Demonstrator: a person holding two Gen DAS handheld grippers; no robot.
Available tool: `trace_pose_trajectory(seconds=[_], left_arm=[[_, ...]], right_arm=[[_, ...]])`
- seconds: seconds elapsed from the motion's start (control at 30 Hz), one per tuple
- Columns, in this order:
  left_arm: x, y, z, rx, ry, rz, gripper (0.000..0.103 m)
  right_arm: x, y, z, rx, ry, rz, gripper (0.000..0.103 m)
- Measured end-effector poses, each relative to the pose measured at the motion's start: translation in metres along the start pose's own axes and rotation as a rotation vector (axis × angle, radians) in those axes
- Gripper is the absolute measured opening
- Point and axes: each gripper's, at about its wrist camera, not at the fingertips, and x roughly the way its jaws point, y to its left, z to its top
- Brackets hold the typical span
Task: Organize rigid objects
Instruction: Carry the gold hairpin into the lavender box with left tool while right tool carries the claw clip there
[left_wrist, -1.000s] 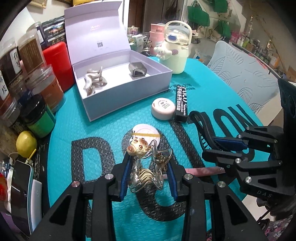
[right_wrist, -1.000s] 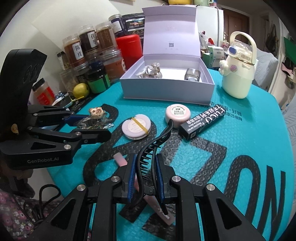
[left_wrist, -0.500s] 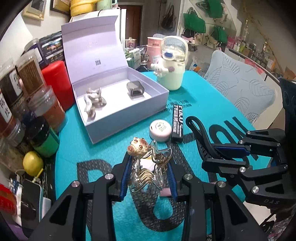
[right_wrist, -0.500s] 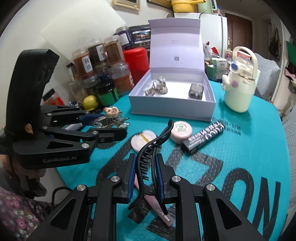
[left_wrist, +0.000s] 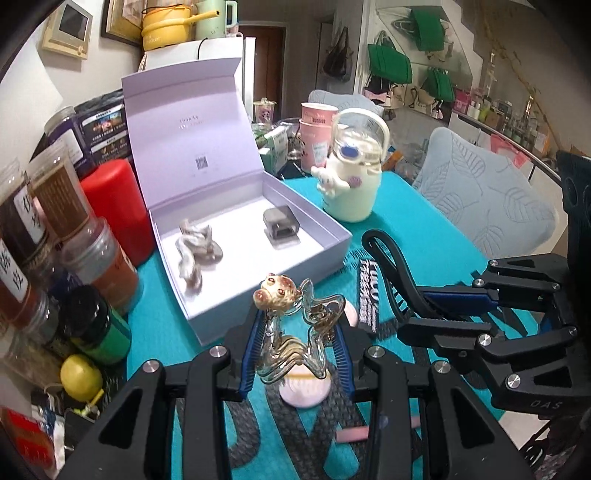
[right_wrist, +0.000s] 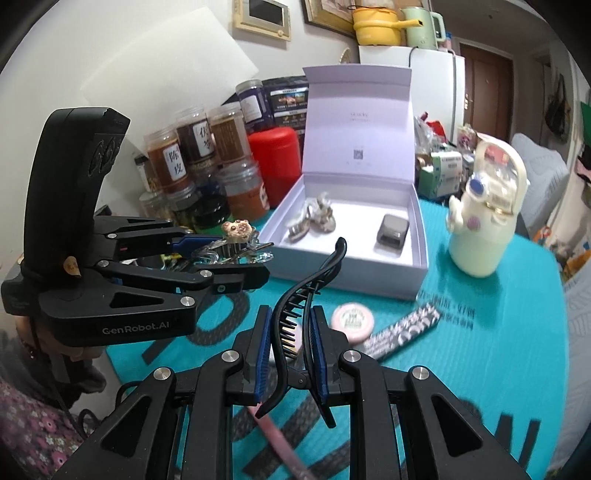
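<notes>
My left gripper (left_wrist: 295, 350) is shut on a clear hair claw clip with a small bear figure (left_wrist: 291, 328), held above the teal table; it also shows in the right wrist view (right_wrist: 236, 243). My right gripper (right_wrist: 288, 350) is shut on a black hair claw clip (right_wrist: 303, 310), also seen in the left wrist view (left_wrist: 391, 273). The open white gift box (left_wrist: 325, 254) stands ahead of both grippers and holds a beige hair clip (left_wrist: 194, 251) and a grey case (left_wrist: 280, 225). Both clips hang short of the box's front wall.
A round pink compact (right_wrist: 352, 317), a black tube box (right_wrist: 402, 330) and a pink strip (right_wrist: 280, 439) lie on the teal mat (right_wrist: 480, 350). Jars (left_wrist: 110, 258), a red canister (left_wrist: 114, 210) and a lemon (left_wrist: 81, 376) crowd the left. A cream bottle (left_wrist: 351, 184) stands right of the box.
Both grippers have risen and moved forward toward the white box, each carrying its clip. The round compacts on the mat now sit lower, partly hidden behind the fingers.
</notes>
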Motion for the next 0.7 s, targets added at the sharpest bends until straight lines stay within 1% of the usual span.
trace_pose_trajectory(seconds=[0.37, 0.7], left_arm=[[0.016, 0.024, 0.032, -0.006, -0.027, 0.036, 0.035], [0.034, 0.046, 0.058, -0.01, -0.033, 0.066, 0.035]], right_arm=[[0.019, -0.016, 0.04, -0.03, -0.031, 0.003, 0.02], [0.046, -0.03, 0.072, -0.049, -0.047, 0.011, 0.02]])
